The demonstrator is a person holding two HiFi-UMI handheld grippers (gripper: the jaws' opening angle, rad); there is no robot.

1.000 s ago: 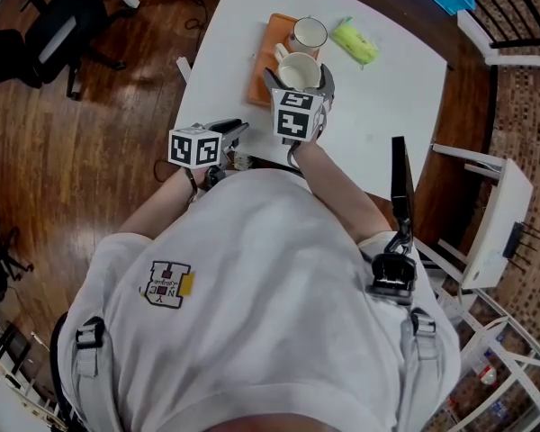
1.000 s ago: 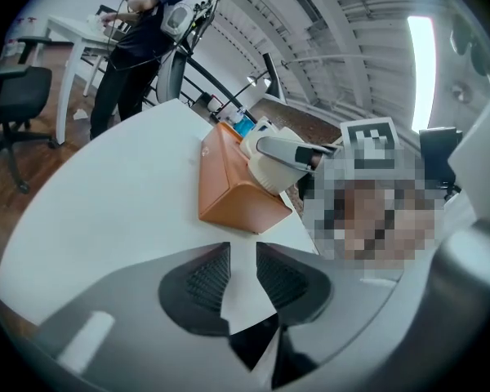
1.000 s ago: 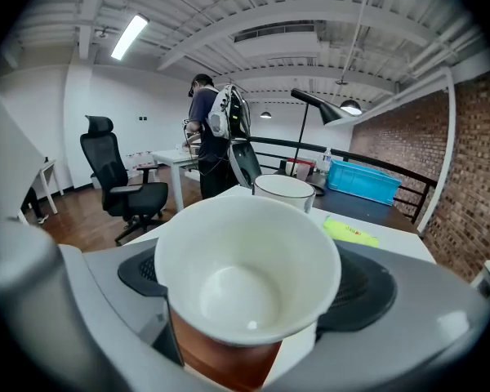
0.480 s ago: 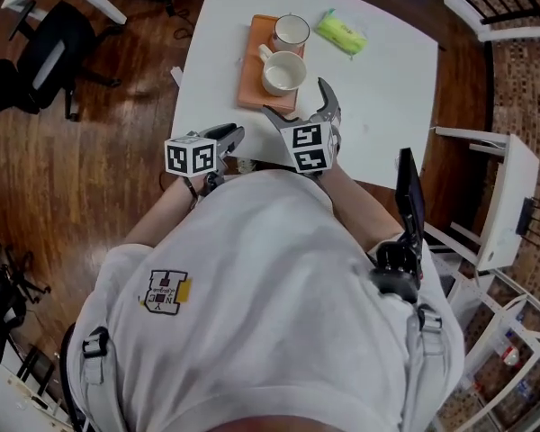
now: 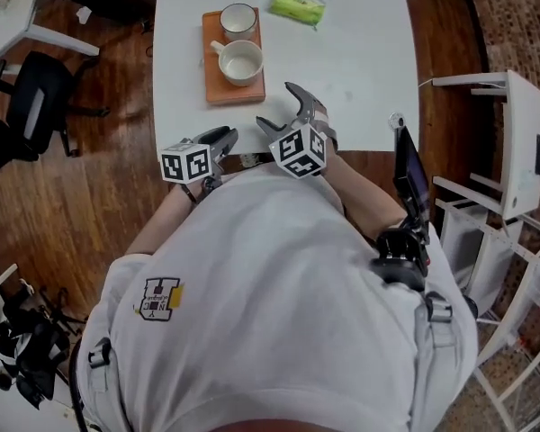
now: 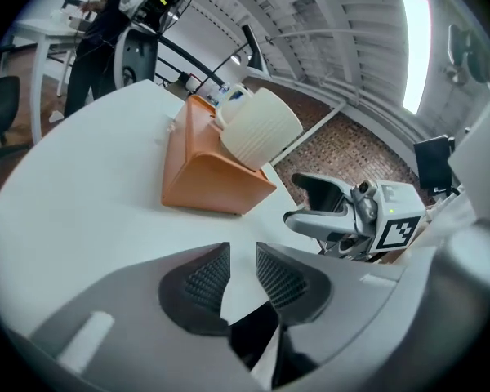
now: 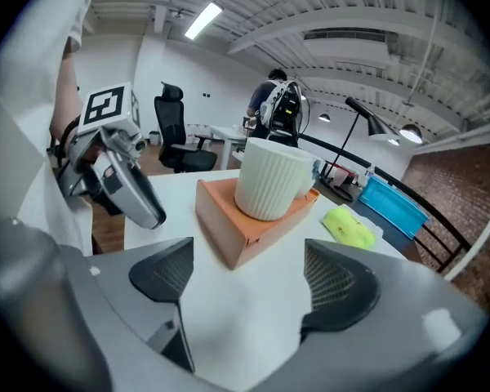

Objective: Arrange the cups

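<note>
Cups [image 5: 240, 61] both on orange tray [image 5: 218, 93]; right hand-held gripper [image 5: 279, 106] has withdrawn, jaws wide but narrowing, empty; left hand-held gripper [image 5: 223, 135] barely parted, empty; placement apparently done.

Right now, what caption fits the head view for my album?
Two white cups sit on an orange tray; the empty right gripper, jaws just closing a little, hovers nearby.

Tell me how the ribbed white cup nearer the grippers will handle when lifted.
The ribbed cup looks like rigid ceramic: probably stiff, fairly heavy and breakable if dropped. Its ribs may aid grip, though a glaze could be slick. Raised on the orange block, it could topple off if pushed.
</note>
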